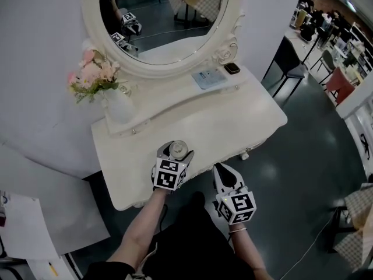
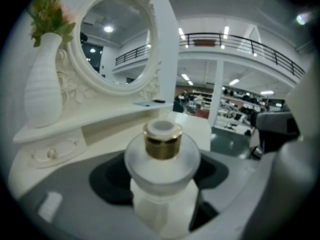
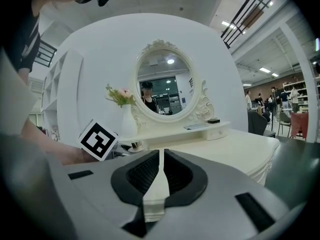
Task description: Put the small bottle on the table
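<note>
**Item:** small bottle (image 2: 161,156) — frosted glass body, broad rounded shoulder, gold collar, white cap.

**Location:** in front of the mirror (image 1: 157,16), over the front part of the white dressing table (image 1: 245,112). It stands upright. Whether its base touches the top cannot be told.

**Holder:** left gripper (image 1: 175,154). Its jaws are clamped on the bottle's body below the shoulder, one to each side.

**Second tool:** right gripper (image 1: 221,171), further out from the mirror than the bottle, at the table's front edge. Its jaws are brought together with nothing between them.

**Other entries:**
- Vase (image 1: 116,104) with pink flowers (image 1: 92,74), beside the mirror's lower left on the raised shelf (image 1: 175,98).
- Flat card (image 1: 208,78) and small dark object (image 1: 232,69), beside the mirror's lower right on the same shelf.

**Handling (judged):**
- Being glass, the bottle is stiff and breakable.
- It is small and probably light, though thick walls may weigh more than they look.
- The frosted surface is smooth and may slide between hard pads.
- The best hold is the present one — on the body under the shoulder, which stops it slipping downward.
- The cap is a poor hold, since it may turn or pull off.
- The narrow base probably tips easily, so it should sit flat on the top before the jaws part.
</note>
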`<action>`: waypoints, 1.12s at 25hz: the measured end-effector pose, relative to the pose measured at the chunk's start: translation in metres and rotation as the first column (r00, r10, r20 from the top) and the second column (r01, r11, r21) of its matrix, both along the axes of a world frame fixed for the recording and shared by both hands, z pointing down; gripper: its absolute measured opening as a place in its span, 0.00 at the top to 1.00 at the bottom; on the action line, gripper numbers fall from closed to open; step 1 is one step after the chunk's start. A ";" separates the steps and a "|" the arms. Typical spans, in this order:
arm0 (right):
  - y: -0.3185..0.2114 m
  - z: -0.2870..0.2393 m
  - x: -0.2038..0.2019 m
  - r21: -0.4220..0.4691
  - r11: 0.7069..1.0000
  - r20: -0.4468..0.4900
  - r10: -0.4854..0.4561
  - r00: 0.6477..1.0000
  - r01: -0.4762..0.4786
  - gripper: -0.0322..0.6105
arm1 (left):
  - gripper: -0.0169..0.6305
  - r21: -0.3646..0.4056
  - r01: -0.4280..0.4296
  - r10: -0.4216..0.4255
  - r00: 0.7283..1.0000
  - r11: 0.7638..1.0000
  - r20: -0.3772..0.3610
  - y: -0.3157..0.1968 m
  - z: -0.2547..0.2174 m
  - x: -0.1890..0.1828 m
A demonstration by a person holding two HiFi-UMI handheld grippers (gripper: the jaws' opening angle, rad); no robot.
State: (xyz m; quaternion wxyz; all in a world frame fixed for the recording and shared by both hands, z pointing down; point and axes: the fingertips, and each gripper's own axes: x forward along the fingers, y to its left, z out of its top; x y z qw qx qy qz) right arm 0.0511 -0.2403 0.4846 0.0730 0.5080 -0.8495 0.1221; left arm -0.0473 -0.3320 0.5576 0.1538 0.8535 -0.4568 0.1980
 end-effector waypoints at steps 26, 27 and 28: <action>-0.071 0.013 0.047 -0.040 0.999 -0.013 0.006 1.000 -0.006 0.94 | 0.45 -0.013 0.056 -0.055 0.996 0.998 0.063 -0.113 0.039 0.041; -0.072 0.014 0.048 -0.041 0.999 -0.013 0.005 1.000 -0.006 0.94 | 0.45 -0.008 0.053 -0.052 0.996 0.999 0.071 -0.115 0.039 0.042; -0.073 0.014 0.049 -0.042 0.999 -0.012 0.005 1.000 -0.005 0.94 | 0.45 -0.003 0.050 -0.050 0.996 0.999 0.078 -0.117 0.039 0.043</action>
